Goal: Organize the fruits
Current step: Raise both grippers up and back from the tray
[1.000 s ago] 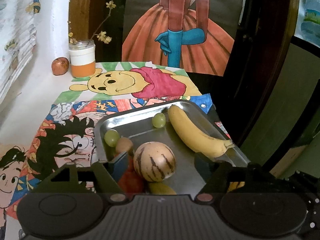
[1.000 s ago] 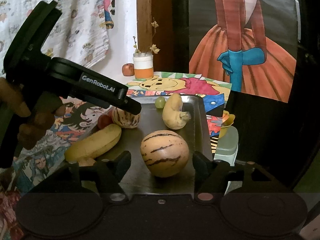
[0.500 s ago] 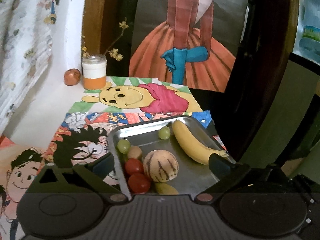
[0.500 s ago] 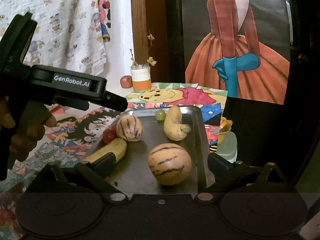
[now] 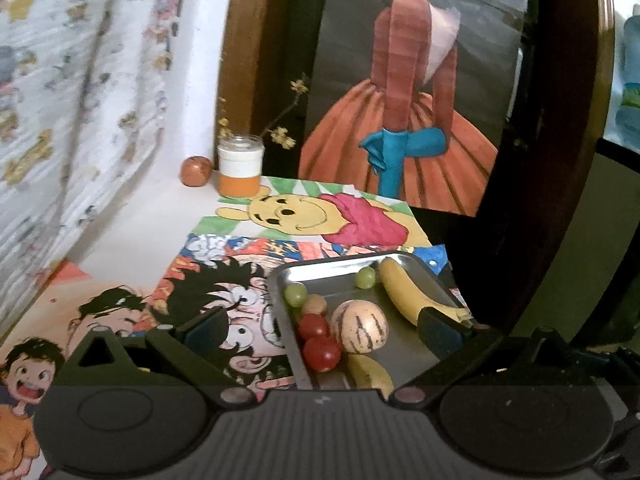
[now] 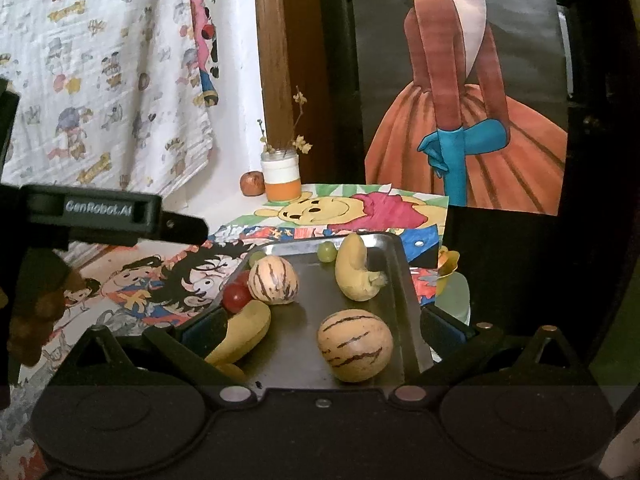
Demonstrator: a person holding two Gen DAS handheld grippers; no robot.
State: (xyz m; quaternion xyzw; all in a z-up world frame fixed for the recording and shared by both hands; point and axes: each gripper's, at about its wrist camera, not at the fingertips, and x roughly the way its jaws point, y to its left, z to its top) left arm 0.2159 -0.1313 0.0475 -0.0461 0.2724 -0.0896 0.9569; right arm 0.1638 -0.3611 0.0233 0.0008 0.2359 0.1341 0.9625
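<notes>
Right now we are holding both the left tongs (image 5: 324, 330) and right tongs (image 6: 322, 330) wide open and empty above the metal tray (image 6: 394, 276), where melons, bananas, grapes and tomatoes are lying together.

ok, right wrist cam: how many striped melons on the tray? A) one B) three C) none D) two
D: one striped melon sits near the camera and a second melon lies farther back on the tray, beside the red tomatoes.
</notes>
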